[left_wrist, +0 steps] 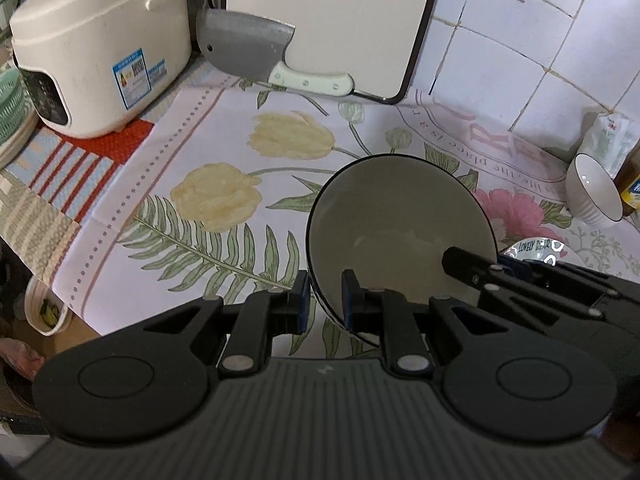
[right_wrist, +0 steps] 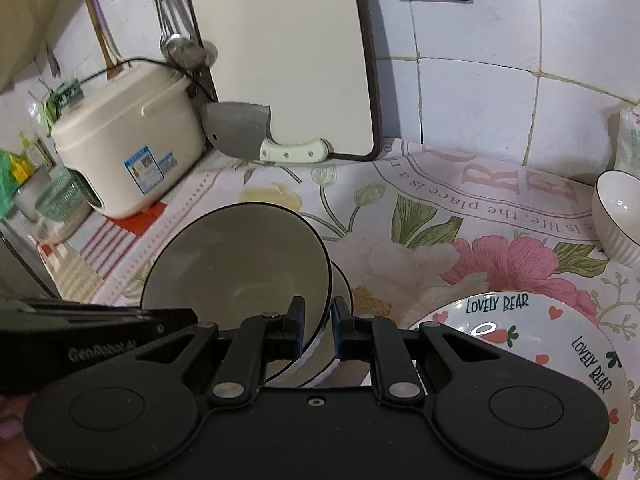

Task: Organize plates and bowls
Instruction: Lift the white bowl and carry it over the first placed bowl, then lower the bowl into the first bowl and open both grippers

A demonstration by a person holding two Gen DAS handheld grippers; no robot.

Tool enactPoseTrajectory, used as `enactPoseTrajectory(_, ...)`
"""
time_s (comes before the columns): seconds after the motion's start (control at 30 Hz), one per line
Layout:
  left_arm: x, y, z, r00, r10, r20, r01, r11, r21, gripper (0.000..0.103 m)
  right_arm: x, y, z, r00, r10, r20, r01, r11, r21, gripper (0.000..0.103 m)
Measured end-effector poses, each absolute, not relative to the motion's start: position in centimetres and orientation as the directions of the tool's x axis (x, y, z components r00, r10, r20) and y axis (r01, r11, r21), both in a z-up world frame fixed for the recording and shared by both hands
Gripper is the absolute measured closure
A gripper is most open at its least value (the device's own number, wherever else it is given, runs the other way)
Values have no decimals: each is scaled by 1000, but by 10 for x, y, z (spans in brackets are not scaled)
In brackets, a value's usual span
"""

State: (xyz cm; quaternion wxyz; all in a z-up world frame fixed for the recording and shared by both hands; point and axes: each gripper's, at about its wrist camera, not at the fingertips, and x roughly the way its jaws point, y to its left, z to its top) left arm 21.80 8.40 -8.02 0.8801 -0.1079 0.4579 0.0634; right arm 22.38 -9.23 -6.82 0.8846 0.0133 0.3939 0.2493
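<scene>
A white bowl with a black rim [left_wrist: 400, 232] [right_wrist: 236, 264] hangs tilted above the flowered cloth. My left gripper [left_wrist: 326, 300] is shut on its left rim, one finger inside and one outside. My right gripper [right_wrist: 318, 316] is shut on the opposite rim and reaches in from the right in the left wrist view [left_wrist: 480, 258]. A second bowl of the same kind [right_wrist: 342, 284] shows just behind and under the first. The left gripper's body [right_wrist: 100, 332] lies at the left in the right wrist view.
A "Lovely Bear" plate [right_wrist: 540, 328] [left_wrist: 536, 248] lies to the right of the bowls. A small ribbed white bowl [left_wrist: 596, 192] [right_wrist: 620, 216] stands at the far right. A rice cooker [left_wrist: 100, 52], a cleaver [left_wrist: 248, 48] and a cutting board [left_wrist: 328, 20] line the tiled wall.
</scene>
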Motion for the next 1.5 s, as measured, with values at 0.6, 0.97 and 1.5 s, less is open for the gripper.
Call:
enactPoseTrajectory(0.6,228,88,-95,542,-7,-840,-235,959,-160,88,219,-70,-80,665,355,-657,-490,871,-25,81)
enactPoseTrajectory(0.97,205,81,-60,535,-83,-841,-215,949,-231,61,205,-107,-49,664,416,-621,-465,880,91,56)
enactPoseTrajectory(1.5,167,12,15,587,-105,-803,6,992,-126,56,141,-201,25,737,425,-526,-493,870,13,46)
